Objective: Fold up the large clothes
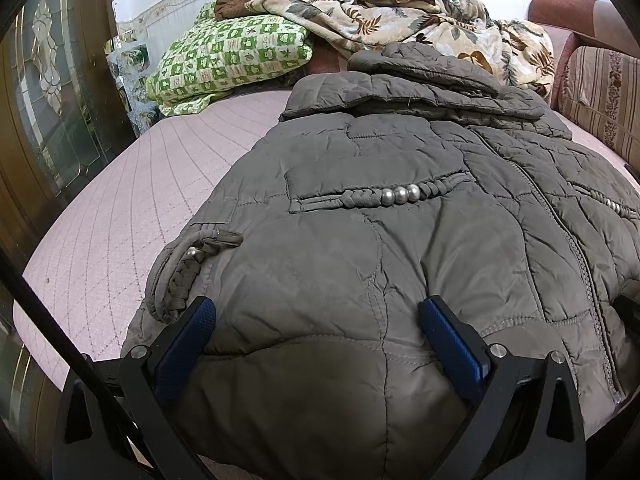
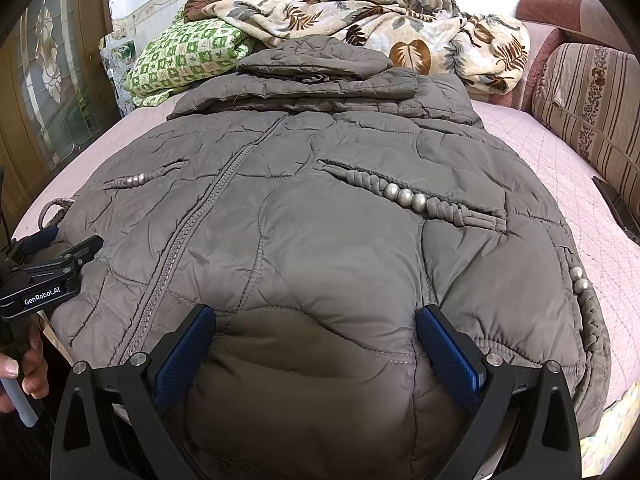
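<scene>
A grey quilted puffer jacket lies front up on the pink bed, zipper closed, sleeves folded in, hood at the far end. It also fills the right wrist view. My left gripper is open, its blue pads straddling the bulging hem on the jacket's left half. My right gripper is open too, straddling the hem on the right half. The left gripper shows at the left edge of the right wrist view, at the jacket's left hem corner.
The pink quilted bed cover extends left of the jacket. A green checked quilt and a leaf-print blanket lie piled at the far end. A striped sofa cushion borders the right side. A glass-panelled wooden door stands left.
</scene>
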Demonstrator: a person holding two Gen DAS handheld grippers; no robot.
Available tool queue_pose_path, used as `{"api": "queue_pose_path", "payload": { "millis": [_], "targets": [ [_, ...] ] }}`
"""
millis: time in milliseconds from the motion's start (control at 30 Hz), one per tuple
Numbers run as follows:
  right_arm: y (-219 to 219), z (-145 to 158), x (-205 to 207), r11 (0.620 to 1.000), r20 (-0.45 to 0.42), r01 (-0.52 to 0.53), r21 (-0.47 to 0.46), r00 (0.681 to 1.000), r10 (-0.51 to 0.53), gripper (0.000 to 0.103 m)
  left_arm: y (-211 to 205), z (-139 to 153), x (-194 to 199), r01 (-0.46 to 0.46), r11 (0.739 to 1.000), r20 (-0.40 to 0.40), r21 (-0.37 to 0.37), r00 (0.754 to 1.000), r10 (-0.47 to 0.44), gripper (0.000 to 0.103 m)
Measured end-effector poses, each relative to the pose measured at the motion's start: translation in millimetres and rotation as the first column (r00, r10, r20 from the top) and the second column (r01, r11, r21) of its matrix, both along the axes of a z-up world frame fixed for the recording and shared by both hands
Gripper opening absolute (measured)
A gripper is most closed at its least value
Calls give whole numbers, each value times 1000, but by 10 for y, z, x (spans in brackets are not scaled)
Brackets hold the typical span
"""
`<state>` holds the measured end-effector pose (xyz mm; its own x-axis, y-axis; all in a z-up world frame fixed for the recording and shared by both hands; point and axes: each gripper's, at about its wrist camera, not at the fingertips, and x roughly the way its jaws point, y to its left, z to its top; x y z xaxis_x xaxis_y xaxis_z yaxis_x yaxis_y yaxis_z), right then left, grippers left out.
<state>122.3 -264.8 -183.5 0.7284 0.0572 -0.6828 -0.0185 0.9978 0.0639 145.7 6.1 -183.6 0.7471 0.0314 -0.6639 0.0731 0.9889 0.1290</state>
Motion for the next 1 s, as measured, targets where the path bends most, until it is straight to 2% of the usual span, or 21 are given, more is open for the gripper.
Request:
{"api": "queue_pose_path", "payload": {
  "millis": [767, 867, 1000],
  "targets": [
    [-19, 39, -39, 1000, -5, 19, 7, 1000, -19, 102, 4, 62, -57, 3, 1000, -5, 3, 1000, -3, 102],
    [-31, 98, -115, 999, -7, 23, 22, 1000, -23, 102, 51, 134, -170, 13, 999, -5, -29, 1000, -13, 102],
    [-129, 228, -334, 996, 38, 25, 91, 999, -29, 102, 251, 274, -332, -5, 995, 19, -98, 1000, 7, 102]
  ]
}}
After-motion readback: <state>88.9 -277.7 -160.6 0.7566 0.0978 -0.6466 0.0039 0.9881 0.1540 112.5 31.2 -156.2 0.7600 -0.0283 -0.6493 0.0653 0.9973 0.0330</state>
